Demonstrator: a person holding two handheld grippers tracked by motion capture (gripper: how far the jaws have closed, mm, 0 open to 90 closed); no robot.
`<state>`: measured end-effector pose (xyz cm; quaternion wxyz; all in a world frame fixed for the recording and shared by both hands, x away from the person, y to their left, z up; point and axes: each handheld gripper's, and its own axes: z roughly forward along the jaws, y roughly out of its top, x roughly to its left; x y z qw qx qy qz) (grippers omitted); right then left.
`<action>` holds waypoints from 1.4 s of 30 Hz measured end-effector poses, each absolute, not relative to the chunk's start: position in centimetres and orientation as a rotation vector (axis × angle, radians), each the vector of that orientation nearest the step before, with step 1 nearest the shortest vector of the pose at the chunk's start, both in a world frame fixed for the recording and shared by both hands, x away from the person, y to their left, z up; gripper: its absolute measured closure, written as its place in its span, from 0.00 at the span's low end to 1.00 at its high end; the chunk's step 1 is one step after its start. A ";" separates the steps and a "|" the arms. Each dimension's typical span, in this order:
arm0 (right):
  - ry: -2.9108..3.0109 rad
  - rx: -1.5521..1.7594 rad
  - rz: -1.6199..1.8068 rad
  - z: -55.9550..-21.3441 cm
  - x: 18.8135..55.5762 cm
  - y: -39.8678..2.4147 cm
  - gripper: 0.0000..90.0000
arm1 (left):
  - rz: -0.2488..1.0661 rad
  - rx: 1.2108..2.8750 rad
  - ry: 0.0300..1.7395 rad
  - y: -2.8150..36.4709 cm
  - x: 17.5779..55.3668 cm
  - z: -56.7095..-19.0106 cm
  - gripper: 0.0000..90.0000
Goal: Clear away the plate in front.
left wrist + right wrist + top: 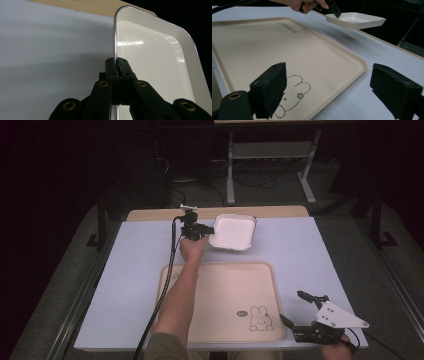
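White, glossy, rectangular dish (231,232) with rounded corners, lifted clear of the pale blue tabletop (125,270), near the table's far edge just beyond the beige rectangular tray (220,295) printed with a rabbit drawing (260,318). Left gripper (117,65): its 2 jaws closed tight on the dish's thin rim, which stands between the pads. Right gripper (329,90): jaws spread wide with nothing between them, held low over the tray's near right corner, well apart from the dish.
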<state>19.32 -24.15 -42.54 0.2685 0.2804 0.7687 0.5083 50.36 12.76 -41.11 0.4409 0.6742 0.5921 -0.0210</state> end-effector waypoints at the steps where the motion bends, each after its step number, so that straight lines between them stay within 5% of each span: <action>1: 2.073 0.758 1.371 -42.5 19.3 -24.2 0.14 | -0.056 1.664 1.470 12.9 50.2 -41.0 0.99; 42: 2.064 0.759 1.376 -42.5 19.3 -24.1 0.14 | -0.018 1.653 1.370 18.5 42.9 -36.5 0.99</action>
